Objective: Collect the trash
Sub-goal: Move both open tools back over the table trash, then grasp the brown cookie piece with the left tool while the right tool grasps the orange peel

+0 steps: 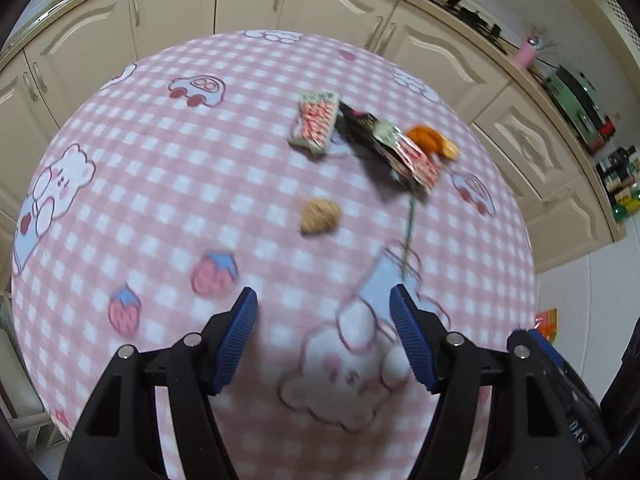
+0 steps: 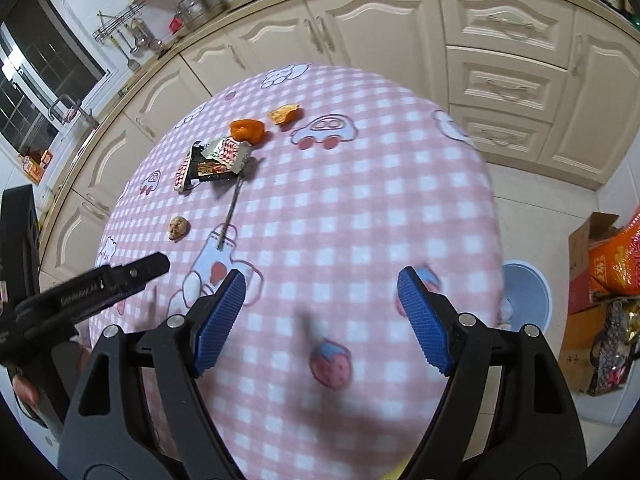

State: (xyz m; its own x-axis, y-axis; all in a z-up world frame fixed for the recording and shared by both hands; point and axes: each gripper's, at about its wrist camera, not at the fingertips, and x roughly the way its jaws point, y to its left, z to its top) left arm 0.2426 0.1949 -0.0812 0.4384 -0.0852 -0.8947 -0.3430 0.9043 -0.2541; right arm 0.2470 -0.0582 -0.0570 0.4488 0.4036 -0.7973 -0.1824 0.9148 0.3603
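Note:
Trash lies on the pink checked tablecloth (image 1: 160,184): a red-and-white wrapper (image 1: 316,122), a black wrapper pile (image 1: 384,148), orange peel (image 1: 430,140), a walnut shell (image 1: 320,216) and a thin stick (image 1: 408,236). My left gripper (image 1: 324,308) is open and empty above the cloth, short of the walnut shell. In the right wrist view the wrappers (image 2: 212,162), orange peel (image 2: 248,130), a second peel piece (image 2: 284,114), the walnut shell (image 2: 178,227) and the stick (image 2: 230,212) lie far ahead-left. My right gripper (image 2: 320,292) is open and empty. The left gripper (image 2: 132,272) shows at its left.
A pale blue bin (image 2: 524,296) stands on the floor off the table's right edge, with cardboard boxes (image 2: 600,280) beyond it. Cream kitchen cabinets (image 2: 400,32) run behind the table (image 2: 400,200). A sink and window are at far left.

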